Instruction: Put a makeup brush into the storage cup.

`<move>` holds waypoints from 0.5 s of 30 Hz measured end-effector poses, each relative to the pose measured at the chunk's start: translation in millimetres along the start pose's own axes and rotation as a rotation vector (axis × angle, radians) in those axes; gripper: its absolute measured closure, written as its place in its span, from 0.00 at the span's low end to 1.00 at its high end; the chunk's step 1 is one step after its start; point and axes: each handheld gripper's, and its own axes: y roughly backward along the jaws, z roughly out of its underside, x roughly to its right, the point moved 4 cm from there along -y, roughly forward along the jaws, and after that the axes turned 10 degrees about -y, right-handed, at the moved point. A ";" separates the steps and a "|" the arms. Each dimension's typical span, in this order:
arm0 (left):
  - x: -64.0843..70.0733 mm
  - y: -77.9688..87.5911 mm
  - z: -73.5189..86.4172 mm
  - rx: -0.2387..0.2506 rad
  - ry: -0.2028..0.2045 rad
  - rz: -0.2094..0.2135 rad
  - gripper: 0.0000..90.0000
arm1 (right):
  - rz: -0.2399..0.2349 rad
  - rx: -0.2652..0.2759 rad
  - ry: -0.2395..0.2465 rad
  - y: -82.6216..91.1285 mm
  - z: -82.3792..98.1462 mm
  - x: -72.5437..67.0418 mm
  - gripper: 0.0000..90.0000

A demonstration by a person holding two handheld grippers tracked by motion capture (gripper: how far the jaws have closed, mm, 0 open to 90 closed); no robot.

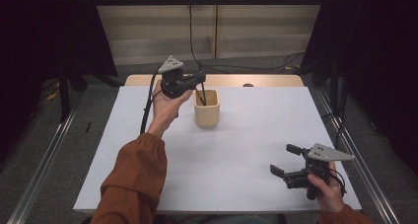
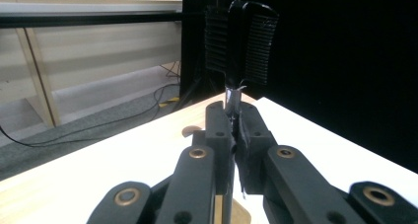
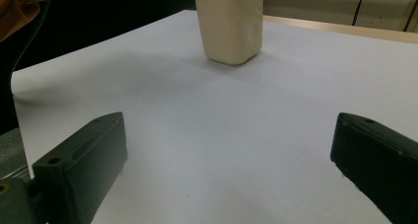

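Left gripper (image 1: 197, 81) clamped on a thin dark utensil (image 1: 201, 95), its lower end inside the cream cup (image 1: 207, 113) mid-table; insert or removal, can't tell which; right gripper (image 1: 286, 160) jaws apart, idle near the table's front edge.

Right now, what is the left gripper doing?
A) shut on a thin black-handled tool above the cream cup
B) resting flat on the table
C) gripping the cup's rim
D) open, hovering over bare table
A: the left gripper is clamped on a thin black-handled tool, held over the cream square ceramic cup, with the tool's lower end reaching into the cup.
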 end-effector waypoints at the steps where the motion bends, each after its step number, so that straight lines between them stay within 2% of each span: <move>1: -0.1 -1.1 1.3 -0.007 -0.002 -0.003 0.95 | 0.003 -0.003 0.000 -0.2 0.2 -0.1 0.00; 11: -0.3 -7.3 10.7 -0.019 -0.005 -0.009 0.95 | 0.002 -0.001 0.000 -0.2 0.3 -0.2 0.00; 12: -0.1 -8.1 12.1 -0.016 0.006 -0.005 0.95 | 0.003 -0.002 0.000 -0.3 0.4 -0.3 0.00; 15: -1.0 -9.4 15.6 -0.028 0.005 -0.009 0.95 | 0.002 0.000 0.000 -0.1 0.3 -0.6 0.00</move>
